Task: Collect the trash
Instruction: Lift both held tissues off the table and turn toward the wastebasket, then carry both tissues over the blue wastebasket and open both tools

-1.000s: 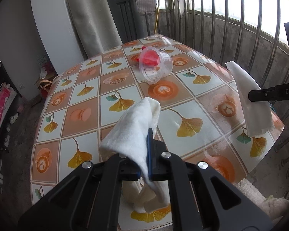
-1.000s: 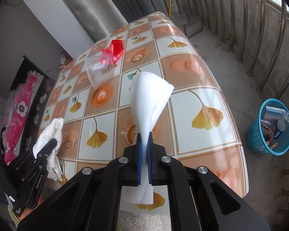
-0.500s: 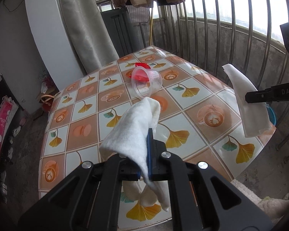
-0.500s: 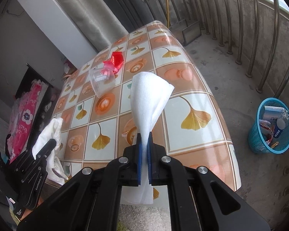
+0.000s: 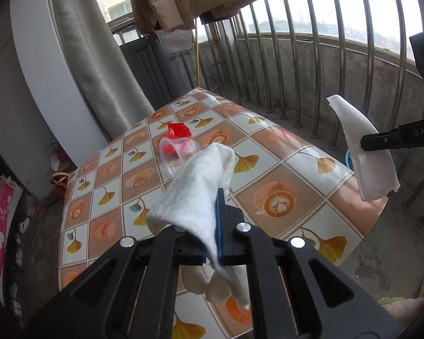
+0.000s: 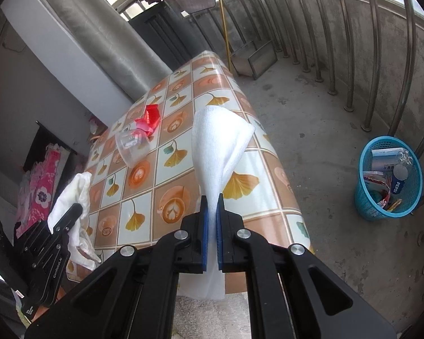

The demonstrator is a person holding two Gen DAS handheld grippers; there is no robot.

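The blue basket stands on the concrete floor, off the table's long side, well to the right of the right gripper and nearer it than the left gripper. The right one is clenched on a smooth white tissue, folded into a cone rising from its blue pads. The left grips a crumpled, fluffier white tissue. Farthest from the basket, a clear plastic cup on its side and a red wrapper lie on the table

Both wrist views look steeply down from close above the table, sharing its patterned top.
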